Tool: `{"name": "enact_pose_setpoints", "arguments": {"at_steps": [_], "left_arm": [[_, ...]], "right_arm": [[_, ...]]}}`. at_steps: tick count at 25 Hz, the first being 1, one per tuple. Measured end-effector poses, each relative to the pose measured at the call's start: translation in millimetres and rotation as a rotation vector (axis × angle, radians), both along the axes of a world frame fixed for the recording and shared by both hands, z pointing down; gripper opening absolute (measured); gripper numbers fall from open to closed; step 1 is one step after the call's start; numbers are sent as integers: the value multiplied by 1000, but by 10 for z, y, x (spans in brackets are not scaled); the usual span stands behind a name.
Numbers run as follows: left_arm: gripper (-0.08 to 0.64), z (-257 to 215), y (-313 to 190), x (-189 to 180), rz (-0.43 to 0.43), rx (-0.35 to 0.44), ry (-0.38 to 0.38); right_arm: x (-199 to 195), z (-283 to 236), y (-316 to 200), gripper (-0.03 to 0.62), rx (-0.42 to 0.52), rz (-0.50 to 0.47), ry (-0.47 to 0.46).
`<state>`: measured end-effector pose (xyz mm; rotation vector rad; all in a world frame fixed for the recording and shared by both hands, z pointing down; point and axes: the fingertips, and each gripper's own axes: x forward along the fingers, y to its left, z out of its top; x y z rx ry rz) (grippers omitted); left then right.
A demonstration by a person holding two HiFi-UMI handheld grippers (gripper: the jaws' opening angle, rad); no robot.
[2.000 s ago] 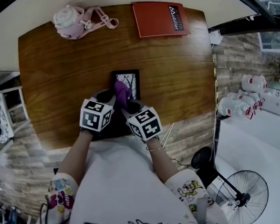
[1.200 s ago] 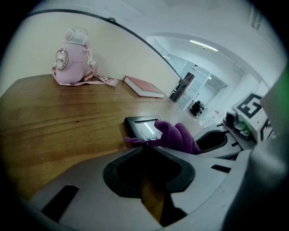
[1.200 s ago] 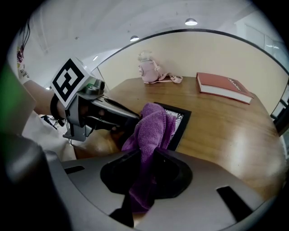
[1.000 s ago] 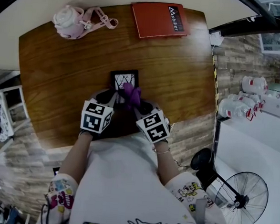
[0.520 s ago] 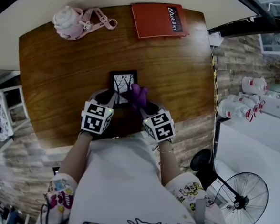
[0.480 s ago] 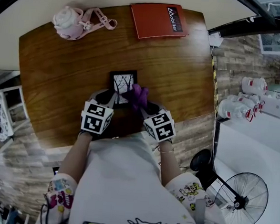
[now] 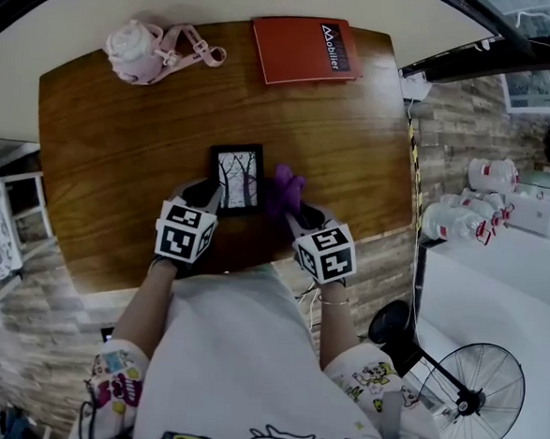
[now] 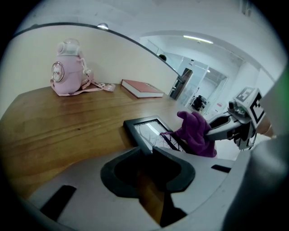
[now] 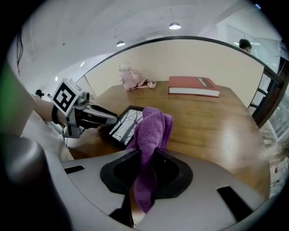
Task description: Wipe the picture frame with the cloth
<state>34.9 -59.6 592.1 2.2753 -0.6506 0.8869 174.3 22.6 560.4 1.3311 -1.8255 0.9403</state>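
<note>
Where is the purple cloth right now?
In the head view, the purple cloth is pinched in the right gripper, at the right edge of the picture frame, near the table's front edge.

Purple cloth (image 7: 284, 188) beside picture frame (image 7: 237, 178)

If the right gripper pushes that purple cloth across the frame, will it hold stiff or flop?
Probably floppy: the cloth bunches and droops below the right gripper pinching it. Likely light, since its bunched end stands up unsupported. It may drag the frame, though the left gripper grips its edge.
</note>
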Motion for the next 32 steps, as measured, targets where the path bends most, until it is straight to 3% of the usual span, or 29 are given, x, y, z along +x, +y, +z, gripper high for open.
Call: {"name": "enact_pose_setpoints", "arguments": {"at_steps": [12, 19, 27, 32], "left_arm": [[66, -492, -193, -212, -102, 103, 30], [66, -1033, -425, -511, -214, 233, 81], [66, -1789, -606, -798, -309, 387, 168], [66, -2142, -599, -934, -349, 442, 224]], "right_arm": [[-49, -691, -339, 65, 190, -78, -31], [-266, -1182, -755, 64, 351, -165, -56], [-524, -1761, -1145, 66, 514, -202, -121], [-635, -2021, -1231, 66, 609, -215, -155]]}}
